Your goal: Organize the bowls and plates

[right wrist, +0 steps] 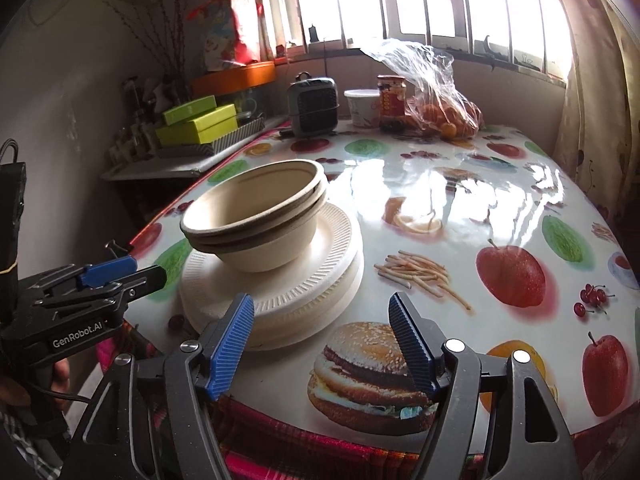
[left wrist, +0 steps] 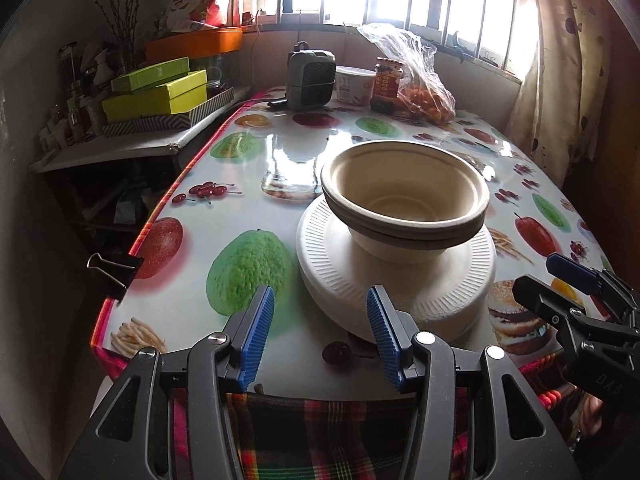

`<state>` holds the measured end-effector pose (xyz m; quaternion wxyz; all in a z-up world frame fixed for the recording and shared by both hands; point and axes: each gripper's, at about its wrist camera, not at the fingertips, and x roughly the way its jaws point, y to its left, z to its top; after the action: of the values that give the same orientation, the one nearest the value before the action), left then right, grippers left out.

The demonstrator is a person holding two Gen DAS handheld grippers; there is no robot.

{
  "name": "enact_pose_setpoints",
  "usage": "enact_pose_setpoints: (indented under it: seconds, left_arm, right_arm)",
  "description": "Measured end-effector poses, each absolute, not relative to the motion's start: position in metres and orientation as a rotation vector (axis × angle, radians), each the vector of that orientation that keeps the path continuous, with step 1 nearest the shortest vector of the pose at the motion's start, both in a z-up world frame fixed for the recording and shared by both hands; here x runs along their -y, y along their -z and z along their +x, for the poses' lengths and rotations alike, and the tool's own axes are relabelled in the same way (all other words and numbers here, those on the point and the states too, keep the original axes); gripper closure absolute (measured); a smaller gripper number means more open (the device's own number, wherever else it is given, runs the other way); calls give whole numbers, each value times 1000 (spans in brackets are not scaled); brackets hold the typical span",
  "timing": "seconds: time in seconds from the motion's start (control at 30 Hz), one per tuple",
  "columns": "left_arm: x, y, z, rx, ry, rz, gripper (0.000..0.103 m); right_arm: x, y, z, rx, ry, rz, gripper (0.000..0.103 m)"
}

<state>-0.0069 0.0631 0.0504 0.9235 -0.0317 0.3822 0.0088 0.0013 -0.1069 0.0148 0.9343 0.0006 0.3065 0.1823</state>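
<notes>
Bowls (left wrist: 404,196), two nested with rims a little offset, sit upright on a stack of white ribbed plates (left wrist: 452,300) near the front edge of the desk (left wrist: 296,152), which carries a glossy cloth printed with fruit, fries and a burger. The stack lies toward the desk's left side in the right wrist view, beside the burger print.

The left gripper (left wrist: 320,336) hovers low at the front edge with its blue pads wide apart and nothing between them; the plates' near rim lies just ahead of its right pad. The right gripper (right wrist: 322,344) is likewise spread wide and empty, poised over the burger print, the plate stack just ahead of its left pad. Each gripper shows at the edge of the other's view, the two close side by side.

At the desk's far end stand a small grey heater (left wrist: 310,80), a white tub (left wrist: 354,84), a red-labelled jar (left wrist: 387,86) and a clear bag of oranges (left wrist: 426,96). A binder clip (left wrist: 114,274) grips the left edge.
</notes>
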Motion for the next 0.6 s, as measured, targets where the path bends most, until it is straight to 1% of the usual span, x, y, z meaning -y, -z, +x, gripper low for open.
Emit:
enact_pose_setpoints:
  seconds: [0.6]
  left_arm:
    - [-48, -35, -26, -816, -38, -42, 53]
  right_arm:
    - [95, 2, -21, -637, -361, -23, 30]
